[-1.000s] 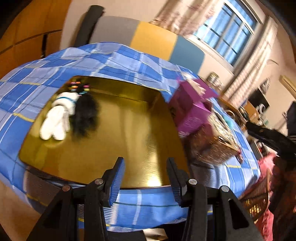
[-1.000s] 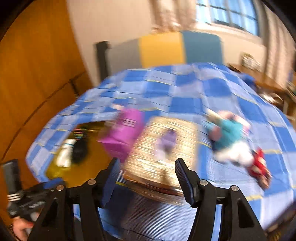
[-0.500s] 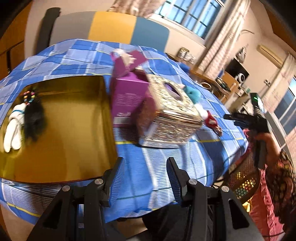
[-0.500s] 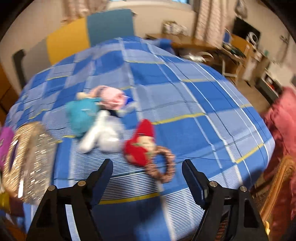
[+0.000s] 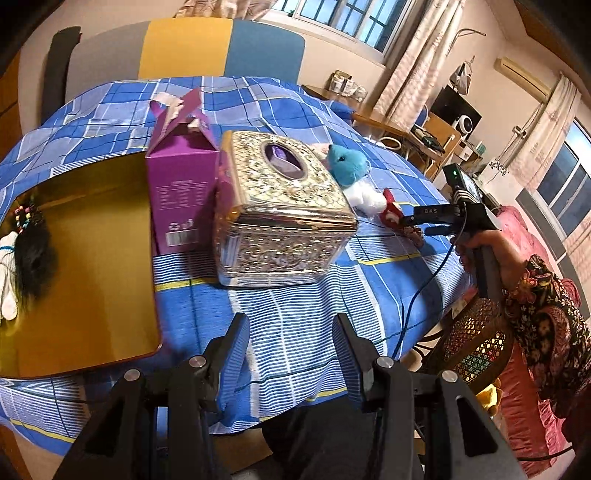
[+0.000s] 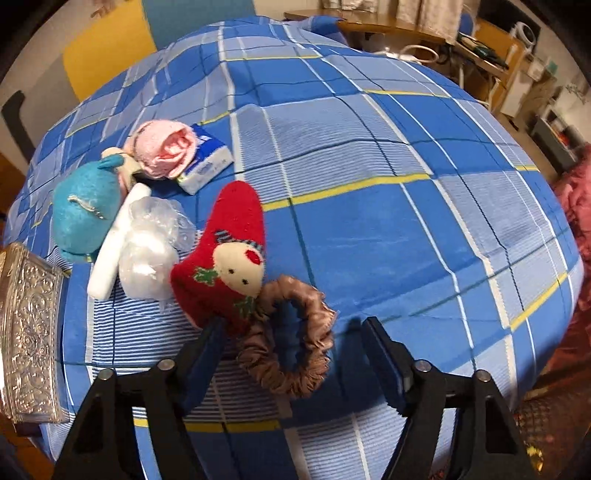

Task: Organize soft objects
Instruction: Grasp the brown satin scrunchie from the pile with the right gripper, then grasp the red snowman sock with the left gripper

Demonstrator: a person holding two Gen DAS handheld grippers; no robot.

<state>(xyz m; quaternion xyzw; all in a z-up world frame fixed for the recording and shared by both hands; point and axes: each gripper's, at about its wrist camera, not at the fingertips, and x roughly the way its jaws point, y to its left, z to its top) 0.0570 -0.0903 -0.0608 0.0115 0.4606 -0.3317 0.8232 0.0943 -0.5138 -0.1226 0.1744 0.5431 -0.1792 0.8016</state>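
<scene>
Right gripper (image 6: 291,354) is poised over the brown scrunchie (image 6: 288,343), jaws just narrowed but parted, seemingly not pinching (edge blurred). Red plush (image 6: 225,258) lies touching beyond. Left gripper (image 5: 291,350) is kept empty, jaws apart, near the gold tray (image 5: 85,258).

Warm indoor light fills both fisheye views, with dusky blue windows (image 5: 354,22) giving little. Glare shines off the gold tray (image 5: 85,266) and the metal box (image 5: 284,206). Edges bow strongly with dark corners, and slight motion blur softens the tablecloth (image 6: 369,229).
</scene>
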